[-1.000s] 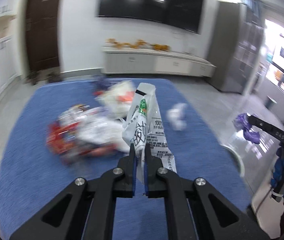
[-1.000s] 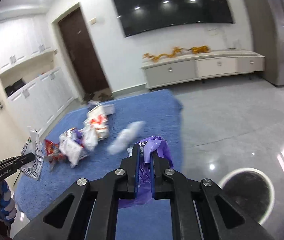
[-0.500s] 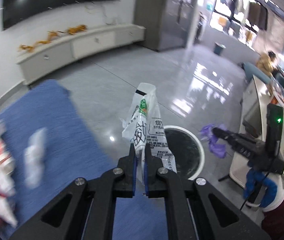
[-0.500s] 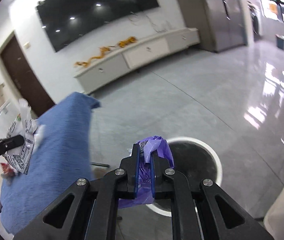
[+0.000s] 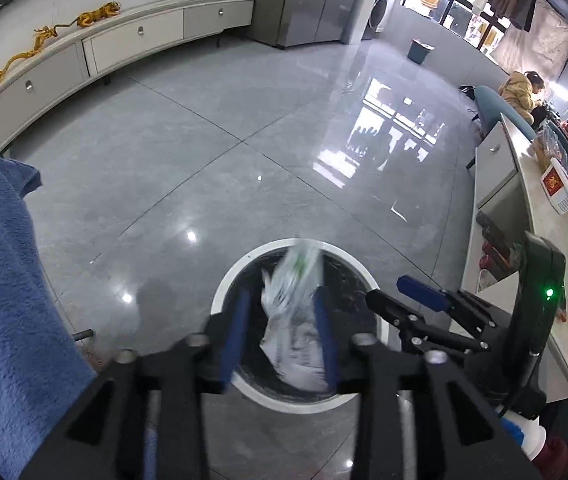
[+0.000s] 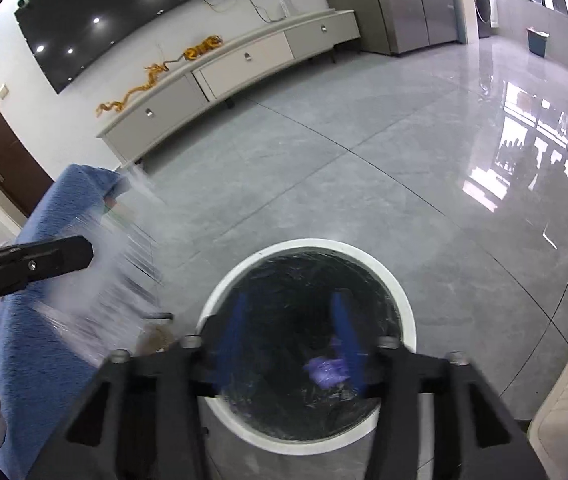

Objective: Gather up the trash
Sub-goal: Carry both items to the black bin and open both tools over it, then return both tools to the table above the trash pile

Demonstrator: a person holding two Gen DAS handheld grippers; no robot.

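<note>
Dropping: both grippers hang over the bin (image 6: 404, 308)
Left gripper (image 5: 281, 326): jaws apart, white wrapper (image 5: 292, 312) loose between them above the bin mouth
Right gripper (image 6: 290, 334): jaws apart, empty
Purple scrap (image 6: 326, 372): lying inside the bin
Handling: wrapper likely light, limp, slippery; pinch a flat edge

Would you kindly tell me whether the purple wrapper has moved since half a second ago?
Yes. The purple wrapper has dropped from the right tongs, now open, down into the white-rimmed bin.
</note>
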